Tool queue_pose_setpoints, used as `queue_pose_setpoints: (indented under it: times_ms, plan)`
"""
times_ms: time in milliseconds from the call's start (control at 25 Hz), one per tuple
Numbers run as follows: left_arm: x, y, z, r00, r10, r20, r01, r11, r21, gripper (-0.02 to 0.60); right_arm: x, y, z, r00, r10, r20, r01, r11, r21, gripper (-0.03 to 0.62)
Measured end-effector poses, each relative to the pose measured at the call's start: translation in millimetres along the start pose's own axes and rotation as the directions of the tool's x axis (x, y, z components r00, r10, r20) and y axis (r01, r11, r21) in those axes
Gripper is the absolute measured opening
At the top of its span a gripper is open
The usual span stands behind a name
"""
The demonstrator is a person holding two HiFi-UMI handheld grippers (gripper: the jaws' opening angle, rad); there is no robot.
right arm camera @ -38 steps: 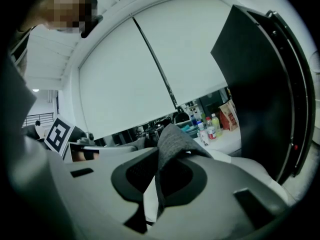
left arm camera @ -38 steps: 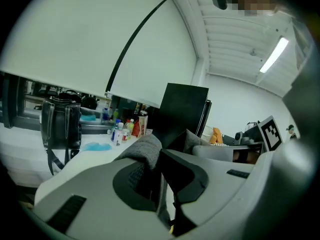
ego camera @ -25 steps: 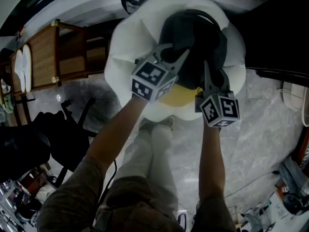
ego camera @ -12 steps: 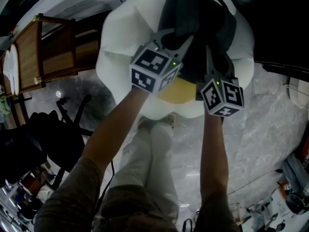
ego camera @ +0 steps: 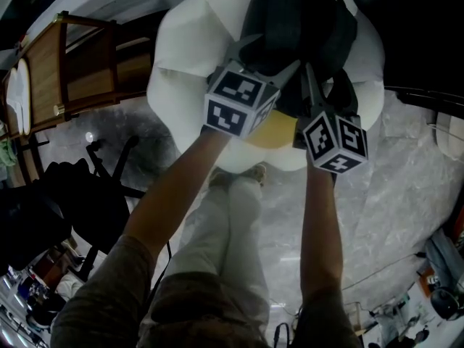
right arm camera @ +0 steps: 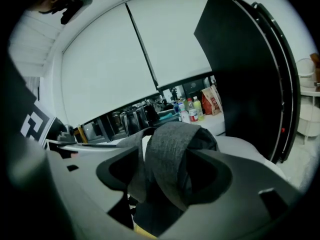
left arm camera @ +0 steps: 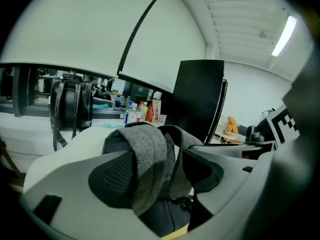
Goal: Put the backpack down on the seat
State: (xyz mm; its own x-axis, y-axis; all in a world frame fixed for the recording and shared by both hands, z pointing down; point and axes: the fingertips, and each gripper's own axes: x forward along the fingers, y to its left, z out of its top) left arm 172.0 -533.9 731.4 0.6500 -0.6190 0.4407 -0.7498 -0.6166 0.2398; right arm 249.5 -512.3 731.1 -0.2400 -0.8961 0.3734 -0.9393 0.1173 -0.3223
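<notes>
Left gripper (ego camera: pixel 270 55): jaws opening, a grey shoulder strap (left arm camera: pixel 145 154) lying loose between them with the pads not pinching it. The right gripper (ego camera: pixel 326 85), at its 3 o'clock, is likewise opening around the second strap (right arm camera: pixel 172 159). The backpack (ego camera: pixel 297 27) rests on the white seat (ego camera: pixel 181 64), up at 12 o'clock in the head view, just above the yellow centre patch (ego camera: pixel 272 133). The step in hand looks like the release: best to spread both jaws fully, then draw them straight back toward 6 o'clock together so neither strap snags and drags the pack off the cushion.
</notes>
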Motion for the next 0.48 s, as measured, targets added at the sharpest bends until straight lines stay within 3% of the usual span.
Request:
queue_pose_setpoints:
  times_ms: [200,400,480]
  plan:
    - [-20,-4,2,1.0,0.02,-0.005,-0.021,0.998,-0.052,0.31,-19,4,7,1.0,-0.018,0.004,0.017,1.0,0.023,0.291]
    - [-47,-21,12,1.0,0.018,-0.015,-0.02,0.993,-0.114,0.199,-45,19,16,1.0,-0.011,-0.019,0.012,0.997,0.071,0.249]
    - [-62,-29,18,0.999,0.033,-0.023,-0.036,0.991,-0.132,0.093,-61,28,21,1.0,0.001,-0.024,0.002,0.996,0.094,0.083]
